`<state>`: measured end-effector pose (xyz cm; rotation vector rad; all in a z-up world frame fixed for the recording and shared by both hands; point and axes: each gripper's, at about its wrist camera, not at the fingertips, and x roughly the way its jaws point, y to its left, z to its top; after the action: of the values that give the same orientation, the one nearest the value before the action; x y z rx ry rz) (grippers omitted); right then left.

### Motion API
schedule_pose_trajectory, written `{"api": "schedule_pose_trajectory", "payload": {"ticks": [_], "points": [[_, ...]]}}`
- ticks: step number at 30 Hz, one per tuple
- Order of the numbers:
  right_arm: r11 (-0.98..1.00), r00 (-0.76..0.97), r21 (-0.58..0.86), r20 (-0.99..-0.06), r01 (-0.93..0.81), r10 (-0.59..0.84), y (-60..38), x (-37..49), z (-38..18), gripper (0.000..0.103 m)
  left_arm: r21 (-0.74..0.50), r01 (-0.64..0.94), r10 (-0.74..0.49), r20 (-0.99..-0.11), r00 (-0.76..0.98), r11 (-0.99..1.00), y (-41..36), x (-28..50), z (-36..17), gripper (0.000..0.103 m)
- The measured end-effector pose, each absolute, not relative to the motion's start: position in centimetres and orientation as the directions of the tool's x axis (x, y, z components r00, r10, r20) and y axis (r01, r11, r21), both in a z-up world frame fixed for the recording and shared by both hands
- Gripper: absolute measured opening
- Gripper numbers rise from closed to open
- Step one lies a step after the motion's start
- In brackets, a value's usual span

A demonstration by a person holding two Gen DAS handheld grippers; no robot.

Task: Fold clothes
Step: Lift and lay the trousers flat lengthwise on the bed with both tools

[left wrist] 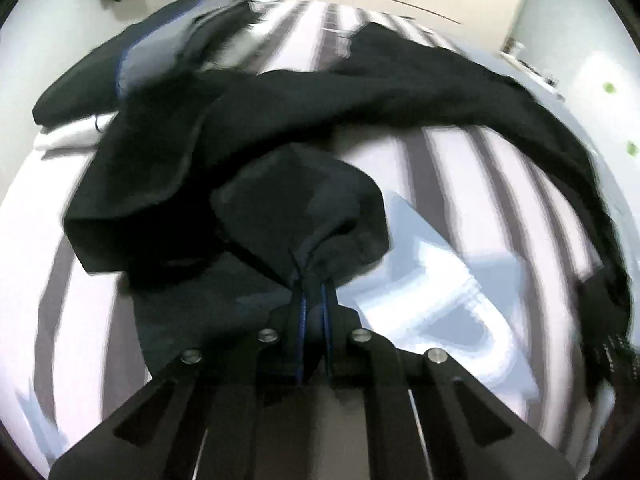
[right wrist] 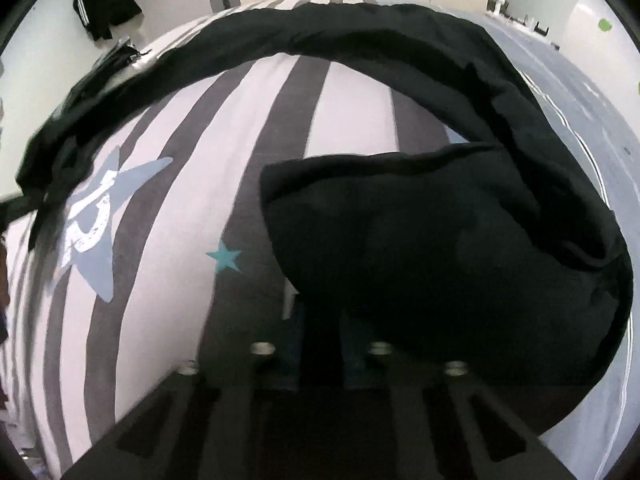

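A black garment (left wrist: 304, 120) hangs stretched between my two grippers above a striped bed. In the left wrist view my left gripper (left wrist: 314, 292) is shut on a bunched corner of the garment, with cloth pinched between the blue-edged fingers. In the right wrist view the same black garment (right wrist: 420, 232) drapes over my right gripper (right wrist: 320, 312), which is shut on it; the fingertips are hidden under the cloth. The garment arcs away from the right gripper across the top of that view to the far left.
The bed cover (right wrist: 180, 184) has grey and white stripes, a large blue-grey star (right wrist: 104, 216) and a small teal star (right wrist: 225, 258). Folded dark and white clothes (left wrist: 92, 96) lie at the bed's left side. A black jacket (right wrist: 104, 4) hangs on the wall.
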<state>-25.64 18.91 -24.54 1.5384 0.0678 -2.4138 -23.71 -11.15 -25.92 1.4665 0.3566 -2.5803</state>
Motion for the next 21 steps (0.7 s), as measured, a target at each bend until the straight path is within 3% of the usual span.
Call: {"api": "schedule_pose_trajectory", "payload": {"ticks": [6,12,21], "points": [[-0.899,-0.319,0.16,-0.897,0.407,-0.304,21.9,-20.9,-21.6,0.008,-0.232,0.229,0.105,-0.882,-0.46,-0.945,-4.9,-15.4,-23.5,0.005],[-0.839,-0.18,0.193,-0.929,0.508,-0.323,26.0,-11.5,-19.8,0.008,-0.246,0.171,0.166,-0.91,-0.379,-0.954,0.1,-8.1,-21.9,0.005],[-0.849,-0.062,0.178,-0.969,0.497,-0.24,30.7,-4.0,-19.8,0.008,-0.22,0.216,0.158,-0.949,-0.273,-0.951,-2.7,-4.1,-21.8,0.005]]}}
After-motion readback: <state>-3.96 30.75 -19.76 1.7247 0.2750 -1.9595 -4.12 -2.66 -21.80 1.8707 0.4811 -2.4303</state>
